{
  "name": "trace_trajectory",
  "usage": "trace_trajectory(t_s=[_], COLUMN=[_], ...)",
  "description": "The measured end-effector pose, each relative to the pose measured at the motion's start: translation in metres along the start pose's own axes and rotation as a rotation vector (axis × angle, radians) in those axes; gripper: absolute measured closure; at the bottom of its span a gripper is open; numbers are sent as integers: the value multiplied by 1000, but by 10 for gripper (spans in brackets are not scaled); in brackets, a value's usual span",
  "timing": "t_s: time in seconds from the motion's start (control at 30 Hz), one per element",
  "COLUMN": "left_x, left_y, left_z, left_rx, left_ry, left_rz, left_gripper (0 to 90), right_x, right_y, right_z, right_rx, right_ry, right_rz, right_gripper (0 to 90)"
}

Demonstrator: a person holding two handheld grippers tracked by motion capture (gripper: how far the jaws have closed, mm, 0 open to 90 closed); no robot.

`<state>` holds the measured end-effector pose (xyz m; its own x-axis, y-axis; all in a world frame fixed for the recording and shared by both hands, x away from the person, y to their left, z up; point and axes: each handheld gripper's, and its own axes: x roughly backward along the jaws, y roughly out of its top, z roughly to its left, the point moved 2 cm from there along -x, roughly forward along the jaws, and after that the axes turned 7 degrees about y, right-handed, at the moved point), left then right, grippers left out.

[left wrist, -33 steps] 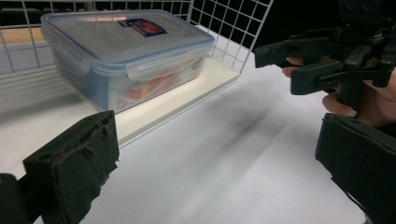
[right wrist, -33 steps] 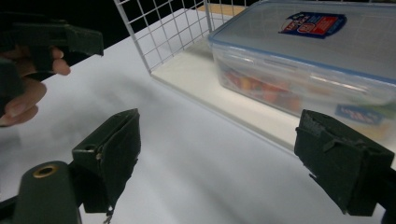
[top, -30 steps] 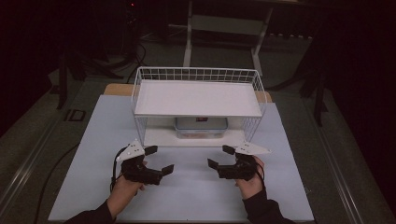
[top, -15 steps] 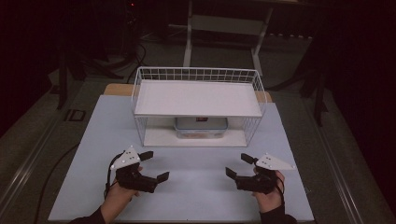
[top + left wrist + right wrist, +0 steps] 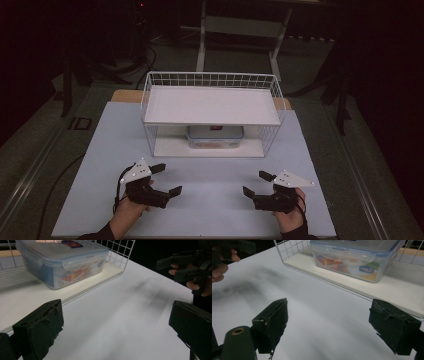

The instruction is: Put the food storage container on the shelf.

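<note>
apparently pre-reach: left gripper (image 5: 166, 179) and right gripper (image 5: 256, 183) hover over the bench (image 5: 210, 177), fingers released, empty. next: reach under the shelf for the lidded box (image 5: 215, 136).

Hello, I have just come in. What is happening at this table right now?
A person holds a two-finger gripper in each hand over a white table. The left gripper and the right gripper are both open, hold nothing, and point toward each other. In front of them stands a white wire rack. On its lower shelf sits a closed clear plastic box with colourful contents. Neither gripper touches the box.
</note>
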<state>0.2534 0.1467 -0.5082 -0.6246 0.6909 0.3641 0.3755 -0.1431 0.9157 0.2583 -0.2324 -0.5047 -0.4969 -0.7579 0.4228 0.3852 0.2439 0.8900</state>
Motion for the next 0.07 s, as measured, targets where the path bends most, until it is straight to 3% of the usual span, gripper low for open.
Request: trace_trajectory(t_s=[0.07], left_x=[0], left_y=[0], left_z=[0], left_rx=[1], left_ry=[0], left_rz=[0], left_gripper=[0], right_x=[0], right_y=[0], right_z=[0], right_rx=[0], right_ry=[-1], right_rz=[2], right_gripper=[153])
